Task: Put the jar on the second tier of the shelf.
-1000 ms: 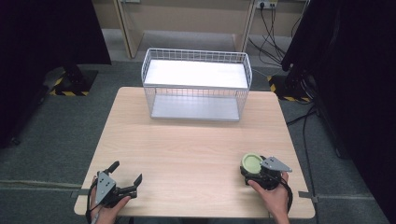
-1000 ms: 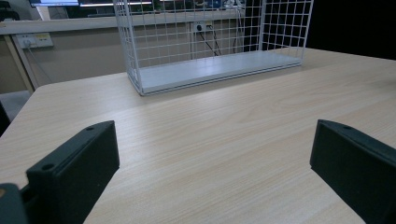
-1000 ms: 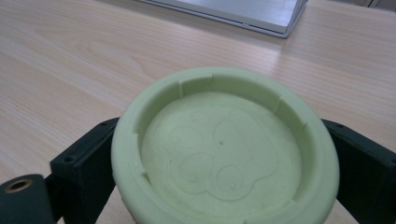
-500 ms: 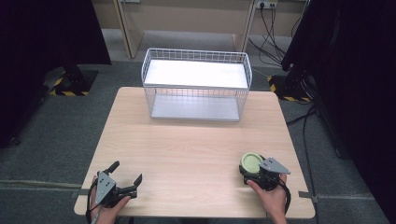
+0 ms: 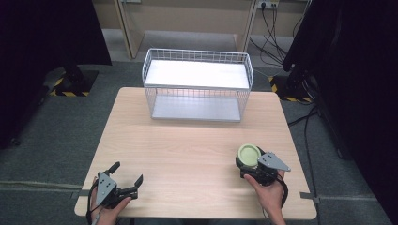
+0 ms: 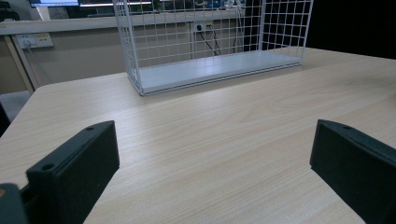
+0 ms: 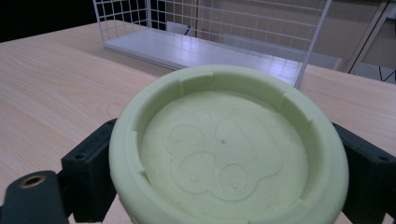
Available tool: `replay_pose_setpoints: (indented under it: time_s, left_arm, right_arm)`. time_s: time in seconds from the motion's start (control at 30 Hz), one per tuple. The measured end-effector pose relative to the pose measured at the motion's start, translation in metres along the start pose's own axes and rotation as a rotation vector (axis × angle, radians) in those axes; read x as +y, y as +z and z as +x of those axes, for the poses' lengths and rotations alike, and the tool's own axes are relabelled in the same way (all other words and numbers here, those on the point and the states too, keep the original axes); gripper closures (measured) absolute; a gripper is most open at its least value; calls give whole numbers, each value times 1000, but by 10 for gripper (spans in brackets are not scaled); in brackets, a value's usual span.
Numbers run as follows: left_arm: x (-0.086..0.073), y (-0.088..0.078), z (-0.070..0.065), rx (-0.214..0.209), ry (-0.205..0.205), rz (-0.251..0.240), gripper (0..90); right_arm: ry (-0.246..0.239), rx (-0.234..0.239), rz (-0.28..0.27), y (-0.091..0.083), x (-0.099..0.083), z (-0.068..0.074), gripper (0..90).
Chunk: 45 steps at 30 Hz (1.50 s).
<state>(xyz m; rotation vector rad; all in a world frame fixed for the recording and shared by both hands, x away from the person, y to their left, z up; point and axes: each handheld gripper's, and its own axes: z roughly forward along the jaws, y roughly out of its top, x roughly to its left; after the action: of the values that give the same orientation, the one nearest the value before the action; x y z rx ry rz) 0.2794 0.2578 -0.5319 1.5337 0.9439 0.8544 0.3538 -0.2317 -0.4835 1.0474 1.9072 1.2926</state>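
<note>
Two grippers in our hands at near table edge. Right gripper is pinching pale green round dish, jaws pressing its sides, and we are drawing it slightly back toward ourselves compared with a second ago; dish is sitting near right front of table, well apart from white wire basket. Left gripper is resting unmoved, jaws spread, empty. We are judging grasp secured, carry to basket likely next.

Even overhead light; the surface is bright, the room's sides dark. Glare whitens the basket floor. Close tongs look soft.
</note>
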Motion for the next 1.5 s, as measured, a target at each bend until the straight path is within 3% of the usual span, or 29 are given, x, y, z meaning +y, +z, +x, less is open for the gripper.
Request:
replay_pose_setpoints:
  time_s: [0.37, 1.5]
  left_arm:
    - [0, 0, 0, 0, 0, -1, 9]
    - [0, 0, 0, -2, 1, 0, 9]
  right_arm:
    - [-22, 13, -56, 13, 27, 9, 115]
    - [-31, 20, -152, 37, 73, 20, 115]
